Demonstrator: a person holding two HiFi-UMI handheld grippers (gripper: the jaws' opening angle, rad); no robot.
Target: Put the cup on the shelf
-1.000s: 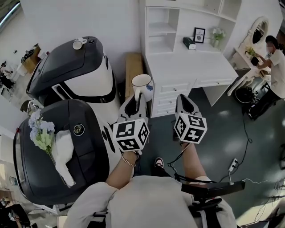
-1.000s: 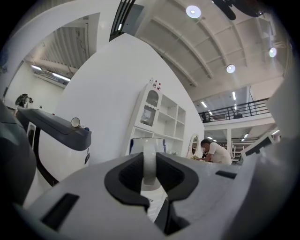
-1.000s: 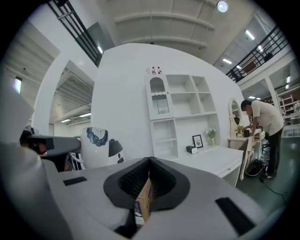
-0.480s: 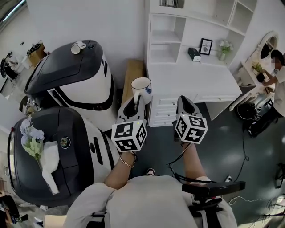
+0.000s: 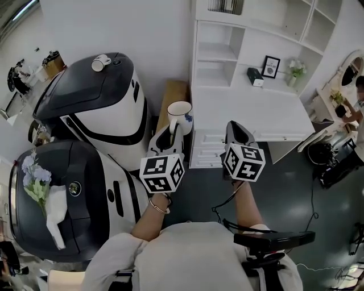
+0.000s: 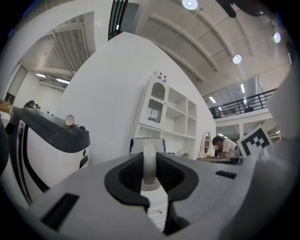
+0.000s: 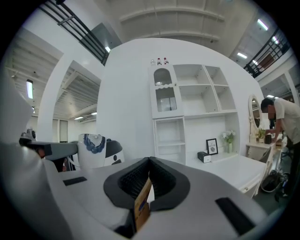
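left gripper (image 5: 172, 132): jaws pinch the handle of the white cup (image 5: 180, 110) | cup: upright, off any surface, body just beyond the jaw tips, blue mark turned toward the right gripper | right gripper (image 5: 236, 128): jaws pressed together, beside the left one, cup to its left | white shelf unit (image 5: 219, 54): ahead of both grippers, apart from the cup

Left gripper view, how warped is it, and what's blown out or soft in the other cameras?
Left gripper view: heavy fisheye, black corners, ceiling lamps blown out, left tongs soft around the handle of the white ceramic cup. Right gripper view: same warp, tall white shelf unit sharp, brown card strip between the right tongs blurred. Head view: even light, curved edges.
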